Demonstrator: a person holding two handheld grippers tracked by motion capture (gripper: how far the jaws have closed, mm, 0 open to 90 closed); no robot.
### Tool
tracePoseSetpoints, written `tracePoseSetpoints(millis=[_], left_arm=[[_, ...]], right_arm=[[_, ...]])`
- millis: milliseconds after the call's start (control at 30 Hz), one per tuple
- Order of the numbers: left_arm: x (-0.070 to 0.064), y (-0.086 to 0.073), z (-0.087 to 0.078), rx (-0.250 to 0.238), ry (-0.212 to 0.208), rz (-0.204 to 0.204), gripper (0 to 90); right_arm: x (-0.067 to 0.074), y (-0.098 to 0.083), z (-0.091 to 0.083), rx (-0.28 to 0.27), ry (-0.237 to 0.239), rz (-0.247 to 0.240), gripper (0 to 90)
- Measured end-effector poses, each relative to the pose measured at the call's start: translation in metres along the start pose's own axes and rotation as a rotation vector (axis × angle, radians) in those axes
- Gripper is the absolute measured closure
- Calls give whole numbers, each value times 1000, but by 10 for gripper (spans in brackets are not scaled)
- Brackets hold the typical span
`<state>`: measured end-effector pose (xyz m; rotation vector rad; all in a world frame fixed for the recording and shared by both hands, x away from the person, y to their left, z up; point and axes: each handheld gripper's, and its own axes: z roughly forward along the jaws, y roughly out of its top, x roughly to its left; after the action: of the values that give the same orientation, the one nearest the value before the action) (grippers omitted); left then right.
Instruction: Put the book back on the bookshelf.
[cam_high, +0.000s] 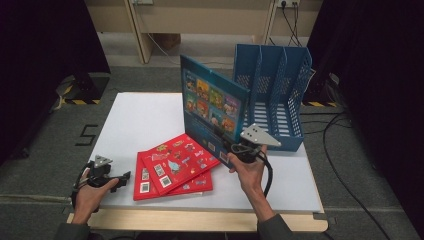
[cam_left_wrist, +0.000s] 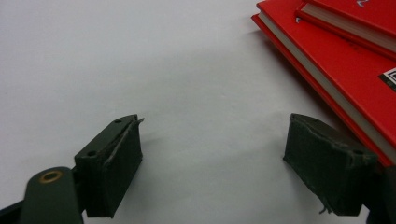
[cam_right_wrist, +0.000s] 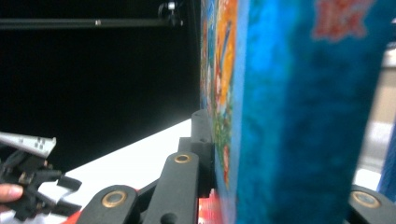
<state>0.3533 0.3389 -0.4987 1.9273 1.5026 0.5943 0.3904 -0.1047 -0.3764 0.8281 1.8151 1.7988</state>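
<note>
Two red books lie stacked near the table's front edge. Left of that stack, the left gripper rests low with its jaws apart over bare white surface, one jaw beside the lower book's edge. Right of the stack, the right gripper clamps an upright blue book just before the blue file rack.

I see a blue picture book standing upright on its lower edge, clamped at its near corner by my right gripper, just in front of the blue slotted file rack. Two red books lie flat, stacked askew, on the white table.
</note>
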Motion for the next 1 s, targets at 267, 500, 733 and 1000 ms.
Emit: tracePoseSetpoints(millis=[267,500,733,1000], left_arm=[[0,0,0,-3,0,-1,175],[0,0,0,-7,1,-2,175],[0,0,0,-4,2,-1,175],[0,0,0,-4,2,-2,174]], right_arm=[[-18,35,-17,-60,-79,-22,827],[-44,54,-39,-105,-190,-34,826],[-68,64,-53,-114,-300,-42,826],[-86,67,-53,-108,-384,-54,826]])
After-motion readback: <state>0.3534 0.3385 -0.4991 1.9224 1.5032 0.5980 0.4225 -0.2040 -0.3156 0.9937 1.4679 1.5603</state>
